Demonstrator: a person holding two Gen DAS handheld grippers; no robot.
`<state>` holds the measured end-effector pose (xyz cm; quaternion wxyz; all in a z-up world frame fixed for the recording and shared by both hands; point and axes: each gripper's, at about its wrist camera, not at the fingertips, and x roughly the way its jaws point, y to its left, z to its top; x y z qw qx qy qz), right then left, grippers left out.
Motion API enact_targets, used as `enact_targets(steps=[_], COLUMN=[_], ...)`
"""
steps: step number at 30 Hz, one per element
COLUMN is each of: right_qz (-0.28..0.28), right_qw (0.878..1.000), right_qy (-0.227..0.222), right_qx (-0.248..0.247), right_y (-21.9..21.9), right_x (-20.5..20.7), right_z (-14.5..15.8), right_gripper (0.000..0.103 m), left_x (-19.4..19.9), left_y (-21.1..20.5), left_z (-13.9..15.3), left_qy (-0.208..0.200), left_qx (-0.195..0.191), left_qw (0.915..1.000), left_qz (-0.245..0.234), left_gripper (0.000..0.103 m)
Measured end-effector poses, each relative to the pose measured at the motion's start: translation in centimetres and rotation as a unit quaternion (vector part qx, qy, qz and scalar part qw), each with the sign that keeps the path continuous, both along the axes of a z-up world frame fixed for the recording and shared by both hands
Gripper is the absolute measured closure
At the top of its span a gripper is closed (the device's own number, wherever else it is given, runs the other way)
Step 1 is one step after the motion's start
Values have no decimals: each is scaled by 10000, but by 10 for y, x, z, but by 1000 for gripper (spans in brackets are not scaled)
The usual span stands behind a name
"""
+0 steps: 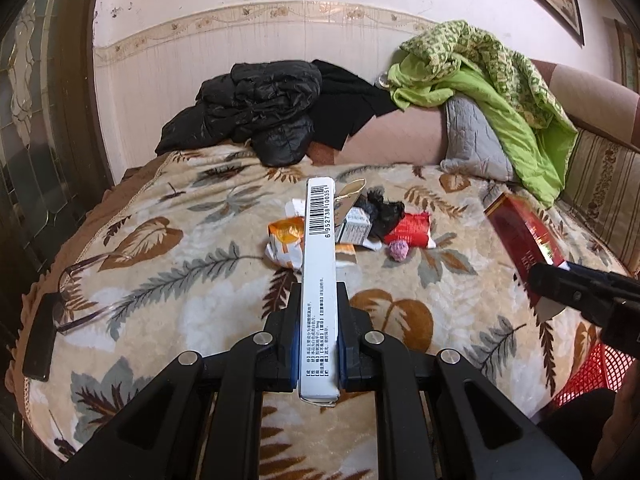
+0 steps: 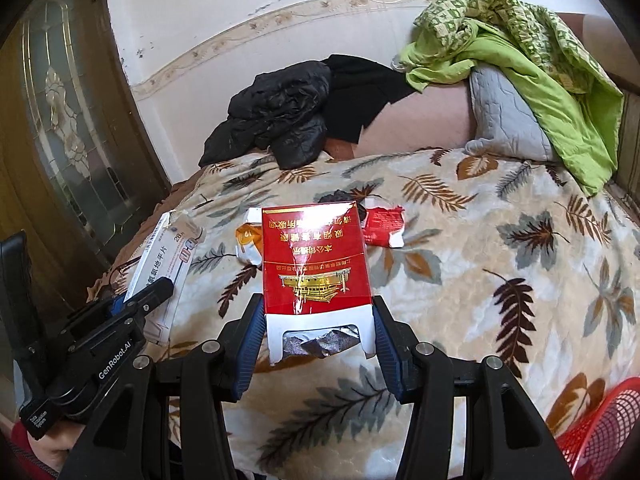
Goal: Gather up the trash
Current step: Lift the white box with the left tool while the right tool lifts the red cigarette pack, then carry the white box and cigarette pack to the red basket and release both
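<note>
Two black grippers hold trash above the leaf-patterned blanket (image 1: 192, 280): the left gripper (image 1: 319, 332) clamps a thin white cardboard medicine box (image 1: 319, 264), the right gripper (image 2: 316, 344) grips a red cigarette pack (image 2: 314, 264). More crumpled wrappers (image 1: 352, 228) lie farther on the blanket, and a red mesh basket (image 2: 600, 432) stands near right.

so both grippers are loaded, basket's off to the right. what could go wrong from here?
1. The left gripper pinches the long white box at its near end only; a swing could lever it loose.
2. The red cigarette pack in the right gripper is torn open and could crush or slip.
3. Only the red basket edge shows, so drops may miss.
</note>
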<state>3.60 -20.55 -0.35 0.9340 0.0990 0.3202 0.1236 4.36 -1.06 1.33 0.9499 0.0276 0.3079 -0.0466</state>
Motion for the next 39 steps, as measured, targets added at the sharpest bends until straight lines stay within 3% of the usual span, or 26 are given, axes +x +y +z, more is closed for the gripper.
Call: enact_targets(steps=[20,32,39], right_qz=[185,147,-137], right_qw=[9987,9976,9971], right_qy=[447,641,650], right_qx=[161,205,373], right_y=[6,3,-28], right_x=[23,41,28], right_z=[-19,-31,-25], right_gripper=[48,48,48], left_x=[19,36,31], left_y=[-8,-5,-22], left_z=[-26,-41,-27], left_qy=[392,582,453], left_qx=[311,219,-55], left_qw=[9987,9980,9974], left_qz=[-8,-57,-553], left_gripper=[90,90,90])
